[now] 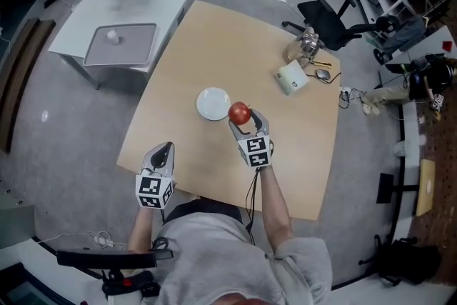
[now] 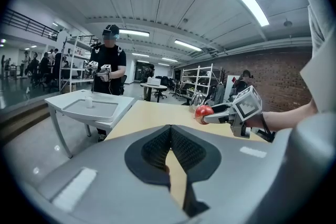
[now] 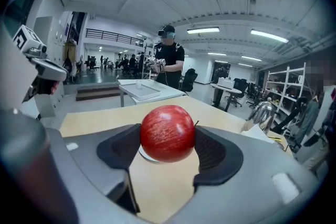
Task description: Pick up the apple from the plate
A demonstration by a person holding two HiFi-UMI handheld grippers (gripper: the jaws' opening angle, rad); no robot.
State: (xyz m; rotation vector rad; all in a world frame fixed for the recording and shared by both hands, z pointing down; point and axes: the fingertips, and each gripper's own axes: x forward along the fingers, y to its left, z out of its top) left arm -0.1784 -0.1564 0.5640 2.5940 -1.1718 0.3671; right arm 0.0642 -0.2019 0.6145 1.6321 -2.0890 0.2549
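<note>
1. side table (image 1: 71, 28), pale grey, far left and apart from the wooden table (image 1: 214, 39). it carried a shallow tray (image 1: 132, 50) with a small white object (image 1: 112, 36) on it. judged no part of the task.
2. left gripper (image 1: 161, 153), low over the wooden table's near edge. its jaws were pressed together with nothing between them, and it sat well apart from the plate. judged parked there so the other arm had room.
3. plate (image 1: 212, 103), white, round and bare, at mid-table. nothing rested on it.
4. apple (image 3: 167, 134), red with a short stem. it was off the plate, just beside the plate's right edge in the head view. the left gripper view showed it held clear above the table top.
5. right gripper (image 1: 248, 126), clamped on the apple, one dark pad on each flank at the fruit's widest part. judged the sensible hold for a round, smooth thing, since it could not roll out forwards. the pick looked all but done.
6. white box (image 1: 292, 76) and metal kettle (image 1: 308, 43), far right of the table, well apart from the plate.
</note>
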